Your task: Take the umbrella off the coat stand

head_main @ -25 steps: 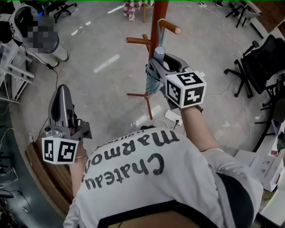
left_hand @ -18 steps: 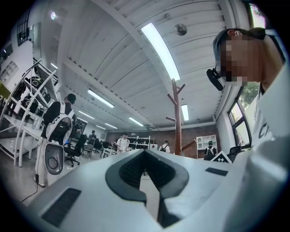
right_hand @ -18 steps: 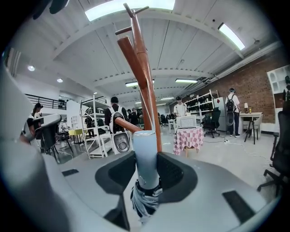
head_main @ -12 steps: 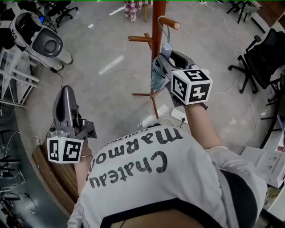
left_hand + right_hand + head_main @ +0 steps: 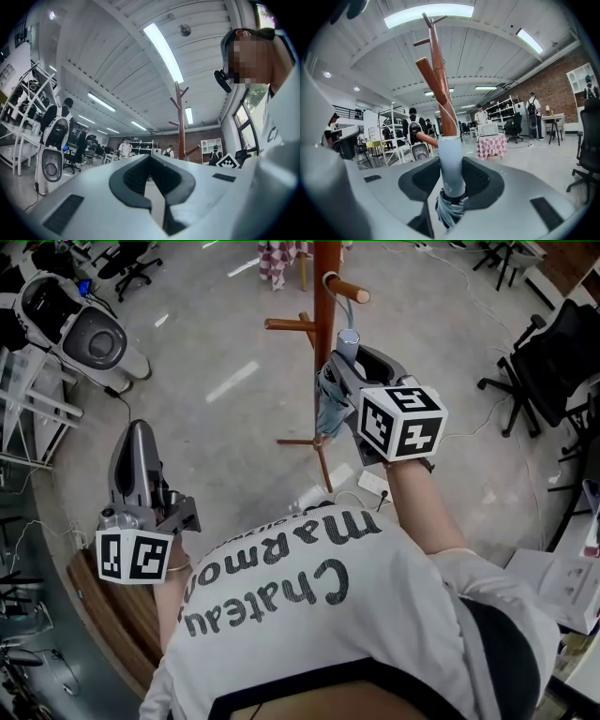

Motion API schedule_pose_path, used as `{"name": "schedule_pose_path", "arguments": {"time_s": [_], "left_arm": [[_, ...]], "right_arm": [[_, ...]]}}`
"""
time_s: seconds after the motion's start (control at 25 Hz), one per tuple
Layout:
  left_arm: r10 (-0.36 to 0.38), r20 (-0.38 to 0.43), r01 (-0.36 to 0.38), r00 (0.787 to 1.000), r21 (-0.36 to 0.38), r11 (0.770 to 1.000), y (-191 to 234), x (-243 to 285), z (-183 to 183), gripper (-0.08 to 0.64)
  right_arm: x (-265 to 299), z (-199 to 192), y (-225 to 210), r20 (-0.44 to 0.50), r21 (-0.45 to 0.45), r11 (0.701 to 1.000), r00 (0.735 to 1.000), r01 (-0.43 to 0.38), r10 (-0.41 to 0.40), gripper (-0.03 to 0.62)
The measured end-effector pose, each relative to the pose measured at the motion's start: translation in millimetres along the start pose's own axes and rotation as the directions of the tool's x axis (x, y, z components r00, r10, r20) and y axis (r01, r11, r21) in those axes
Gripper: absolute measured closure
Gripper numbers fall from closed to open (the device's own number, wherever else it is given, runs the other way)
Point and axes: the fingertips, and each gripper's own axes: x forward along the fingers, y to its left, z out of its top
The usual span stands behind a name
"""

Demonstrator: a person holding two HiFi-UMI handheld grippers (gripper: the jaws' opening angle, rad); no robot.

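The wooden coat stand (image 5: pixel 325 296) rises ahead of me, one peg (image 5: pixel 349 289) pointing right. A folded blue-grey umbrella (image 5: pixel 328 404) hangs beside the pole, and its thin strap runs up toward that peg. My right gripper (image 5: pixel 349 367) is shut on the umbrella's pale handle (image 5: pixel 451 164), with the folded canopy (image 5: pixel 450 208) hanging below the jaws and the stand (image 5: pixel 440 79) just behind. Off to the lower left, away from the stand, my left gripper (image 5: pixel 131 437) is shut and holds nothing. From the left gripper (image 5: pixel 151 159) the stand (image 5: pixel 179 122) shows farther off.
A white machine (image 5: pixel 89 334) stands at the upper left and office chairs (image 5: pixel 553 362) at the right. A power strip (image 5: pixel 370 484) with cables lies on the floor near the stand's feet. A checkered table (image 5: pixel 490 145) and several people are beyond the stand.
My right gripper, still holding the umbrella, has shifted slightly right under the peg and rolled a little. The left gripper has stayed where it was.
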Motion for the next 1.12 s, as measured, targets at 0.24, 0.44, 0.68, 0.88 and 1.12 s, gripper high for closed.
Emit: {"name": "schedule_pose_path", "arguments": {"time_s": [0.24,0.44,0.68,0.88,1.12], "left_arm": [[-0.006,0.000,0.006,1.000,-0.004,1.000,-2.4,-1.1,0.0,0.538],[-0.007,0.003,0.007,1.000,-0.013,1.000,-1.6,-1.0,-0.8,0.538],[-0.013,0.010,0.013,1.000,-0.014,1.000,0.2,-0.6,-0.9,0.538],[-0.024,0.005,0.024,1.000,-0.012,1.000,-0.3,1.4,-3.4,0.538],[-0.032,0.005,0.032,0.999,-0.013,0.999,0.1,1.8,0.6,0.538]], "right_arm": [[-7.4,3.5,-2.9,0.017,0.014,1.000,1.000,0.013,-0.014,0.433],[-12.1,12.4,-3.7,0.047,0.016,1.000,0.999,0.023,-0.024,0.433],[-14.0,15.7,-5.0,0.060,0.002,0.999,0.997,0.037,-0.037,0.434],[-15.4,15.7,-7.9,0.068,0.011,0.999,0.996,0.048,-0.048,0.434],[-18.6,18.7,-7.9,0.077,0.019,0.998,0.995,0.062,-0.063,0.434]]}}
